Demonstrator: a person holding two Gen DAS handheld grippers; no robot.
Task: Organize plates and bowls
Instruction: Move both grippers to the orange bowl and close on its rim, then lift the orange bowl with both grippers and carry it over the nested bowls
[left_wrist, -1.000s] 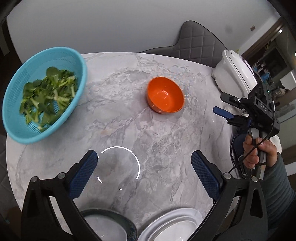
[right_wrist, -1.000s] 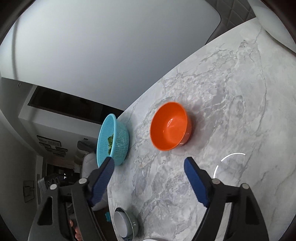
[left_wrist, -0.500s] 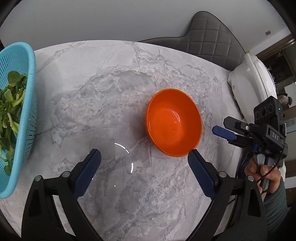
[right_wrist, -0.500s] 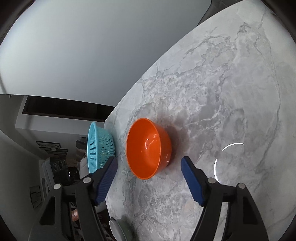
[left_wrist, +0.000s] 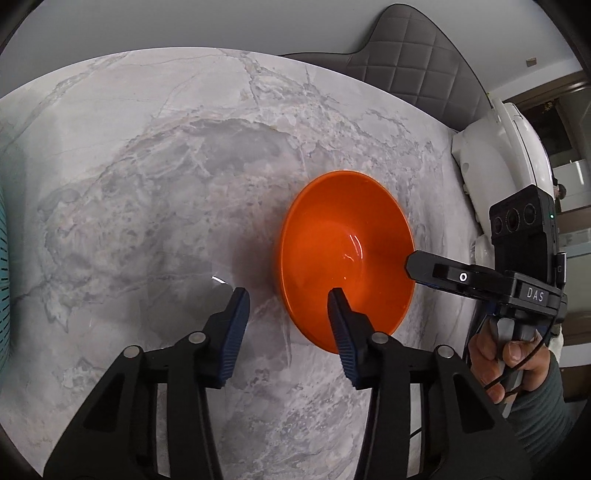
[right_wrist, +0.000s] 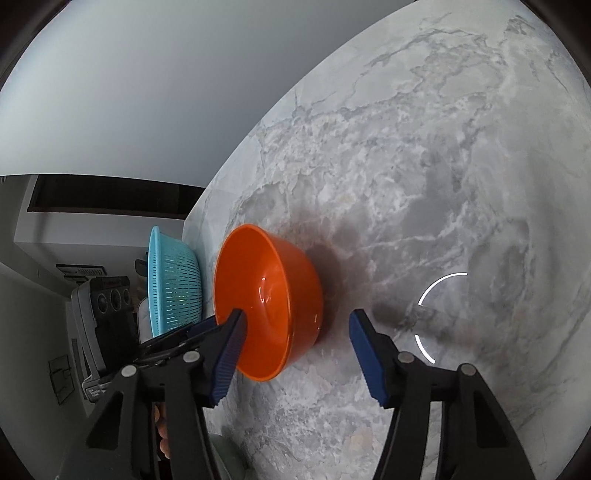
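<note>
One glossy orange bowl (left_wrist: 345, 258), round, smooth and deep, upright and empty on a polished grey-white marble tabletop (left_wrist: 147, 166) veined in darker grey. Straddling its rim on the side nearest the left wrist camera, the left gripper (left_wrist: 288, 299): black plastic arms tipped with ribbed blue pads, one finger (left_wrist: 341, 325) inside the bowl and the other outside over bare marble, jaws part-way spread and just been closing, wall between them, pads not clearly pressing. Straddling the rim at another point, the right gripper (right_wrist: 295, 325), same black-and-blue build, jaws also part-spread and just been closing, one finger inside the bowl, the other outside beside its wall over the stone, no squeeze visible. Gripping the right tool's handle beside the bowl, a hand (left_wrist: 498, 354) in a grey-green sleeve, a thin black cable looped past it. Beyond the bowl, as seen from the right wrist, a turquoise perforated plastic colander (right_wrist: 173, 288), near the bowl but apart. Behind the bowl past the table edge, a dark grey quilted chair back (left_wrist: 417, 62); beside that, a smooth white rounded appliance (left_wrist: 495, 158). Around the bowl, soft dark shadow on the marble.
</note>
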